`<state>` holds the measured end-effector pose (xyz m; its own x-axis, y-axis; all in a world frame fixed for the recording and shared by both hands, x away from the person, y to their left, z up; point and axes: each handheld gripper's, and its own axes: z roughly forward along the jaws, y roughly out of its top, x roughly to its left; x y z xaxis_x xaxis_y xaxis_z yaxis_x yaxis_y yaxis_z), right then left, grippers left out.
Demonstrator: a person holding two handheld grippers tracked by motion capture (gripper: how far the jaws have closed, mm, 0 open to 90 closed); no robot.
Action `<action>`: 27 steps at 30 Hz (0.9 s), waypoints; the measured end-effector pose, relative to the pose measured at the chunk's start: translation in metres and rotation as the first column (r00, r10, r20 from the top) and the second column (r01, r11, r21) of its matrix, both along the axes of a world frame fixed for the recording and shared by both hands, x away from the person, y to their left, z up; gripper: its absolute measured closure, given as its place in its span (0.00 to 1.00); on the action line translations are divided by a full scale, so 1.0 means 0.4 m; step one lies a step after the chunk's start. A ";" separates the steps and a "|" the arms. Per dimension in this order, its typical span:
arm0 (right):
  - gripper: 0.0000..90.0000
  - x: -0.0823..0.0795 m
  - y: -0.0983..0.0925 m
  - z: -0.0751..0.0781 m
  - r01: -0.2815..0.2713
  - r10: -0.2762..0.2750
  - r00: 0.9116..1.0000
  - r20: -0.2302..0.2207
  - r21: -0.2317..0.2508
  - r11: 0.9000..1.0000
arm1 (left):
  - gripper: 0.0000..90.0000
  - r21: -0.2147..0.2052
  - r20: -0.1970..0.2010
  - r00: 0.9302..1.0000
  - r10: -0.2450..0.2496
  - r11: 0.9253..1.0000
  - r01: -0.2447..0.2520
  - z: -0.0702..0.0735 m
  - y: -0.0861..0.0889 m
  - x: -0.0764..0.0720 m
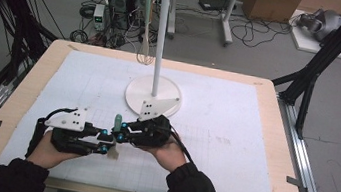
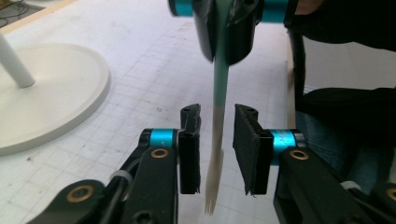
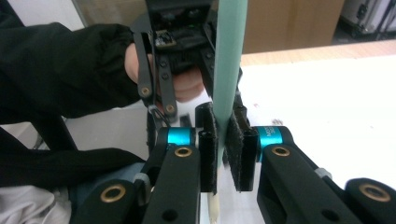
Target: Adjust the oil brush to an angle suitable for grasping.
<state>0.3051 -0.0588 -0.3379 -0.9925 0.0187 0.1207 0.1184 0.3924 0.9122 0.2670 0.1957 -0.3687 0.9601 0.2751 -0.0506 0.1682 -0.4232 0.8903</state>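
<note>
Left gripper view: the brush (image 2: 219,93) hangs between the left hand-held gripper's (image 2: 218,149) narrowly parted jaws, untouched; the right hand-held gripper (image 3: 223,144) clamps its green handle; both meet near the surface's (image 1: 233,135) front edge, before the stand (image 1: 153,93).

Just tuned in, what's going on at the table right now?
A person is passing a green-handled brush between two tongs. The right tongs are shut on its green handle, holding it upright. The left tongs stand open around its pale bristle end without pressing it. A white stand with a whisk hanging on it waits behind.
</note>
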 end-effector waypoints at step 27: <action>0.93 0.119 -0.074 0.108 0.110 -0.109 0.994 0.019 -0.083 0.990 | 0.40 -0.006 0.004 0.979 0.202 0.979 -0.202 -0.015 0.082 0.030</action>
<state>0.3527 -0.0885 -0.2946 -0.9855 0.1371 0.0998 0.1520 0.4533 0.8783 0.2791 0.2285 -0.3748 0.8848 0.4635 -0.0483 0.2456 -0.3758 0.8935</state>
